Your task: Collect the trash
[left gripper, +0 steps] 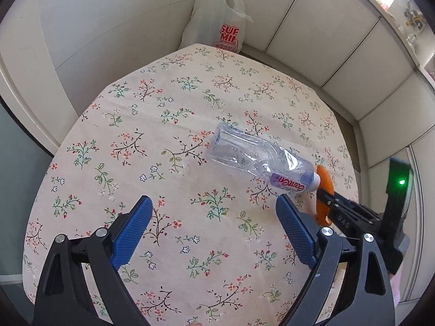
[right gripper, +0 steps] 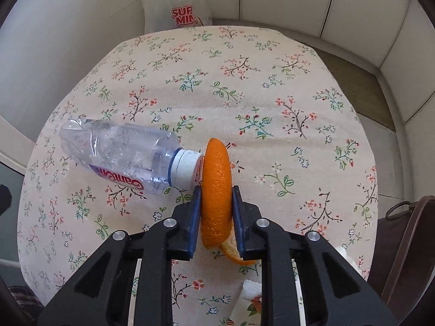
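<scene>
Clamped on a curl of orange peel (right gripper: 216,190), the right gripper (right gripper: 216,212) holds it edge-on, its far rim touching the white cap of an empty plastic bottle (right gripper: 122,157) lying on its side on the floral tablecloth (right gripper: 272,81). Spread wide and holding nothing, the left gripper (left gripper: 214,233) hovers above the cloth near the bottle. The peel looks picked; the next move probably calls for carrying it to the white plastic bag (right gripper: 174,8) standing beyond the table's far edge, without nudging the bottle.

floral tablecloth (left gripper: 174,114), white panelled wall (left gripper: 320,40), dark wooden chair (right gripper: 407,244)
</scene>
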The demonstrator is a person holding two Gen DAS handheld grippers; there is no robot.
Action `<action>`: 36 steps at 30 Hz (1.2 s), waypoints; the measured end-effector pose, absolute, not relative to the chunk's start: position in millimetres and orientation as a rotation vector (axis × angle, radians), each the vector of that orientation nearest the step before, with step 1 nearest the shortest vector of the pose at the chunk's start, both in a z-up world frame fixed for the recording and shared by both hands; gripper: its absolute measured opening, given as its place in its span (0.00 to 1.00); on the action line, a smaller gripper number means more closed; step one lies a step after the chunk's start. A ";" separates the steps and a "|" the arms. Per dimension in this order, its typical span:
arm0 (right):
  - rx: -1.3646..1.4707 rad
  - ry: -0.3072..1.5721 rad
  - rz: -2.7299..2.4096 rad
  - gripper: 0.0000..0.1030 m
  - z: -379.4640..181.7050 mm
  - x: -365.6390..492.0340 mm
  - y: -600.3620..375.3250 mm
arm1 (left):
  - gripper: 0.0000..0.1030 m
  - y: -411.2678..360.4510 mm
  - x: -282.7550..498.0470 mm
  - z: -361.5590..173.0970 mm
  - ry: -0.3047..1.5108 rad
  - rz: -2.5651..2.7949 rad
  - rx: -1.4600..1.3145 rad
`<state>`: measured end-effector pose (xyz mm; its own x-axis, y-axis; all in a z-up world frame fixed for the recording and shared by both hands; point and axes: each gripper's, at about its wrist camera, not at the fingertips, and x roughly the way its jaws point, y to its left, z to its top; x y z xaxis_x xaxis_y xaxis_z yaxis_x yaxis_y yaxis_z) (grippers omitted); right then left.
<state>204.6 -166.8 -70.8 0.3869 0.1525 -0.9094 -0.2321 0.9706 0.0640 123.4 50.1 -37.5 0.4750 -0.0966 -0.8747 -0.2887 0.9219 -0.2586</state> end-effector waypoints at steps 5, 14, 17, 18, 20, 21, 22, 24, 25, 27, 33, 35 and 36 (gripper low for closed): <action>-0.041 1.077 0.233 0.19 -41.8 201.5 -190.0 | 0.87 29.9 126.6 -48.6 1.124 0.076 -0.388; 0.042 0.960 0.193 0.19 4.5 190.6 -243.6 | 0.87 -27.7 129.7 -66.4 1.213 -0.092 -0.369; 0.053 0.951 0.186 0.19 9.9 182.9 -257.2 | 0.87 -55.4 126.9 -73.2 1.241 -0.155 -0.331; 0.053 0.949 0.182 0.19 10.8 180.5 -260.0 | 0.87 -64.5 125.4 -75.4 1.248 -0.178 -0.315; 0.061 0.947 0.174 0.19 12.4 177.0 -268.8 | 0.87 -83.7 121.5 -80.6 1.263 -0.220 -0.283; 0.071 0.948 0.168 0.19 12.9 176.0 -274.4 | 0.87 -92.9 119.5 -83.4 1.268 -0.238 -0.268; 0.078 0.949 0.164 0.20 13.2 175.0 -278.7 | 0.87 -102.9 117.5 -85.9 1.271 -0.256 -0.250; 0.093 0.954 0.155 0.21 13.2 174.0 -286.0 | 0.87 -121.8 113.8 -89.5 1.267 -0.283 -0.205; 0.100 0.956 0.150 0.21 13.2 172.8 -289.1 | 0.87 -131.0 112.4 -91.9 1.263 -0.295 -0.179; 0.106 0.956 0.140 0.33 13.5 171.2 -293.3 | 0.85 -145.9 109.7 -97.2 1.256 -0.309 -0.142; 0.096 0.940 0.110 0.56 16.2 166.6 -300.6 | 0.66 -179.5 99.5 -112.9 1.250 -0.370 -0.045; 0.091 0.949 0.099 0.63 13.3 166.9 -300.9 | 0.47 -185.7 94.6 -113.6 1.214 -0.368 0.009; 0.090 0.952 0.094 0.64 11.9 167.2 -300.7 | 0.23 -188.1 93.9 -114.1 1.213 -0.391 0.021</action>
<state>167.2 -300.7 11.9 0.5766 0.1204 -0.8081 -0.0408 0.9921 0.1186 93.9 -188.1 -114.1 0.2921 -0.2821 -0.9138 0.3045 0.9332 -0.1908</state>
